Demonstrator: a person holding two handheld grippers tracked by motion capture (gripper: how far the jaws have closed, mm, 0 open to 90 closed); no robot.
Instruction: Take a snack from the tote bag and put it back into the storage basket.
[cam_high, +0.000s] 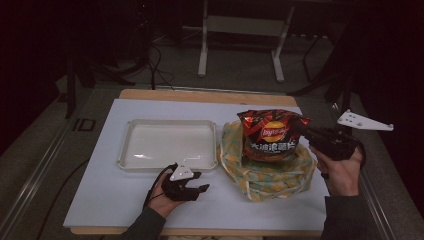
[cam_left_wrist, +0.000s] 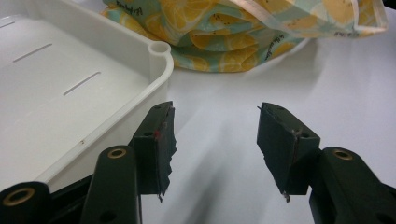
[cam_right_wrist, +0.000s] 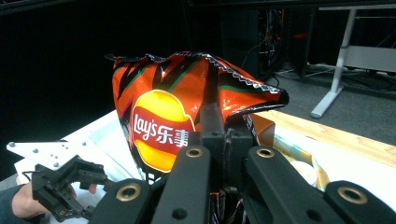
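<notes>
Tray (cam_high: 127, 150): white, empty, left on the table.
Table (cam_high: 100, 200): white top, wooden edge.
Frame legs (cam_high: 202, 50): white, on floor behind.

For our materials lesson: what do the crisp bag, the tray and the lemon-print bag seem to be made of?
Crisp bag: likely glossy plastic film; it shines, crinkles, and has a crimped top edge.
Tray: seemingly moulded white plastic, smooth, with rounded rim and slots.
Lemon-print bag: probably soft woven cloth, matte, folding loosely.
</notes>
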